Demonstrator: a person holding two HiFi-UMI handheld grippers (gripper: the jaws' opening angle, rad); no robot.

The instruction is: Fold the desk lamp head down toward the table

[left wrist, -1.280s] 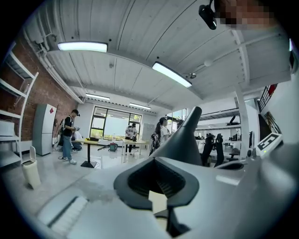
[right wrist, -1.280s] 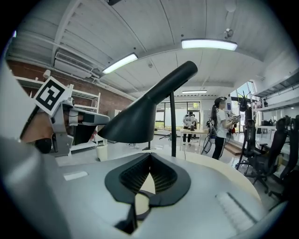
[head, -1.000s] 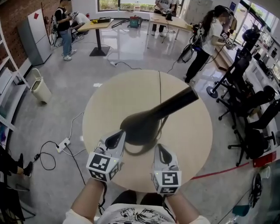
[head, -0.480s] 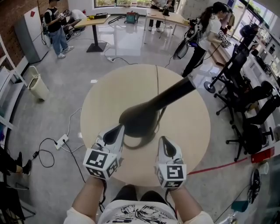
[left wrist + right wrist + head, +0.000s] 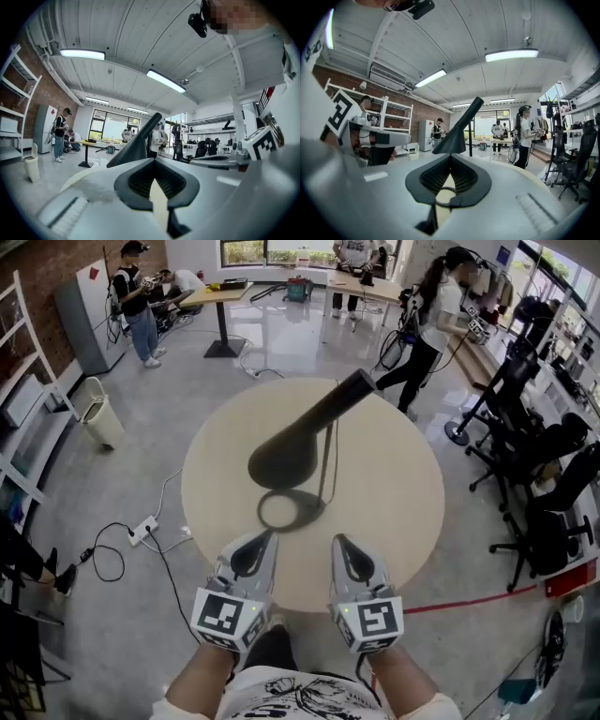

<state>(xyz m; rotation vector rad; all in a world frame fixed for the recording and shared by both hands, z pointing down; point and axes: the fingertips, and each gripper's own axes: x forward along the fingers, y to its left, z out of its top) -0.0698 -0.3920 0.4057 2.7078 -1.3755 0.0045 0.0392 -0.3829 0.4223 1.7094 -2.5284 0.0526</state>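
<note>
The black desk lamp (image 5: 298,437) stands in the middle of the round, pale worktop (image 5: 398,498). Its ring base (image 5: 289,510) lies flat on the side nearer the person. The cone-shaped shade (image 5: 279,456) hangs above and just beyond the ring, with its wide mouth facing down and to the left. Its narrow tube end slants up and away to the right. A thin stem or cord runs along the right side of the ring; which of the two it is cannot be told.

Both claws sit over the near edge of the worktop, short of the lamp and side by side, with the ring base ahead of the gap between them. The left claw (image 5: 261,542) has its tips pressed together and grips nothing. The right claw (image 5: 340,545) is closed the same way and is also empty. Part of the ring shows through the slit behind its joined tips.

On the floor (image 5: 187,399) to the left lie a white power strip (image 5: 141,531) and a pale bin (image 5: 101,423). Office chairs (image 5: 544,521) crowd the right side. People (image 5: 427,324) stand farther back in the room.
</note>
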